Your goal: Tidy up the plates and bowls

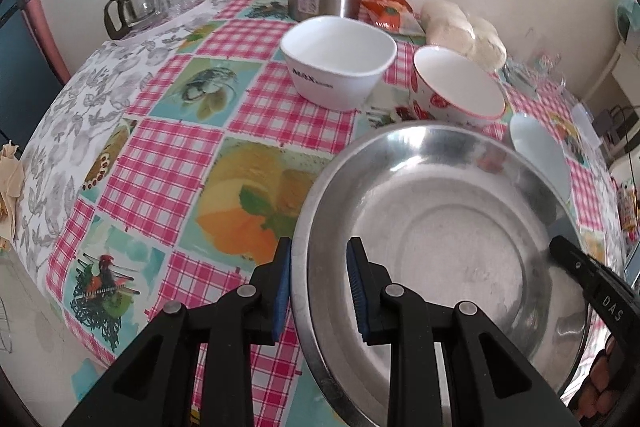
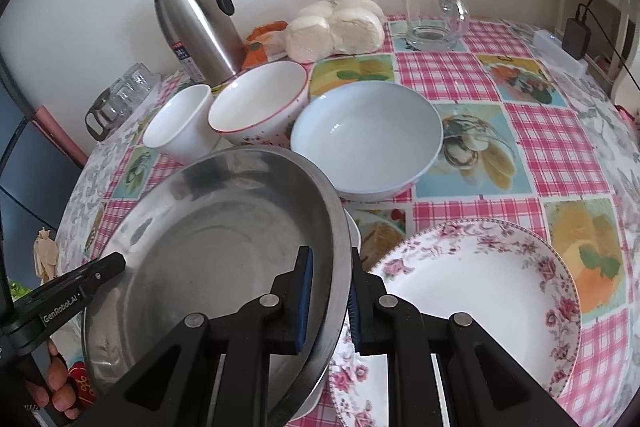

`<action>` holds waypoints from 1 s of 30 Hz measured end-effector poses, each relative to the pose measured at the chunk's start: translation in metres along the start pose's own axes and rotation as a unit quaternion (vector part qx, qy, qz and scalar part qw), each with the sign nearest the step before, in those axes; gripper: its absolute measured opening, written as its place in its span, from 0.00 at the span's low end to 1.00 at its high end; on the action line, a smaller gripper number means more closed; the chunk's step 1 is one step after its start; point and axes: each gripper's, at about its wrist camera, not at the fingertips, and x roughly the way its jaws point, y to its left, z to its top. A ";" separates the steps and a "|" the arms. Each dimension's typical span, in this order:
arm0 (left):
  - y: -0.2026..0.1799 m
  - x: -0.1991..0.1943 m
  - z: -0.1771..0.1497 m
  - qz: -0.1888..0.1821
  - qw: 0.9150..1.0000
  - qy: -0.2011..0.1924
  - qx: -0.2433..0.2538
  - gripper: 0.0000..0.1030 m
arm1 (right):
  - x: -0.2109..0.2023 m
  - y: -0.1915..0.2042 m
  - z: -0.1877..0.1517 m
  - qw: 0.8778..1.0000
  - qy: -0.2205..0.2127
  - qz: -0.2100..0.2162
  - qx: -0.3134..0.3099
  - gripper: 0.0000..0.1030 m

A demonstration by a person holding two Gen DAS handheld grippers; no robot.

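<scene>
"MAX" – white square bowl (image 1: 338, 67); "GenRobot.AI" – left claw (image 2: 66, 311); "DAS" – right claw (image 1: 612, 308).

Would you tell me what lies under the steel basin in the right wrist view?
Under the steel basin, a white rim peeks out beside the floral plate. What that white piece is, and the tablecloth beneath, stay covered.

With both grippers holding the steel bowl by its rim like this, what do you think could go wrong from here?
1. The steel bowl is pinched only at its thin rim by the left gripper and right gripper; the smooth metal may slip or tilt.
2. It hangs close over the floral plate, so a drop could chip it.
3. The red-rimmed bowl and pale blue bowl stand just beyond; a swing could knock them.
</scene>
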 end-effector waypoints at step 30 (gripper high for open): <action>-0.011 0.003 -0.003 -0.020 0.999 0.018 0.018 0.49 | 0.008 -0.007 -0.008 0.999 0.024 -0.030 0.006 0.28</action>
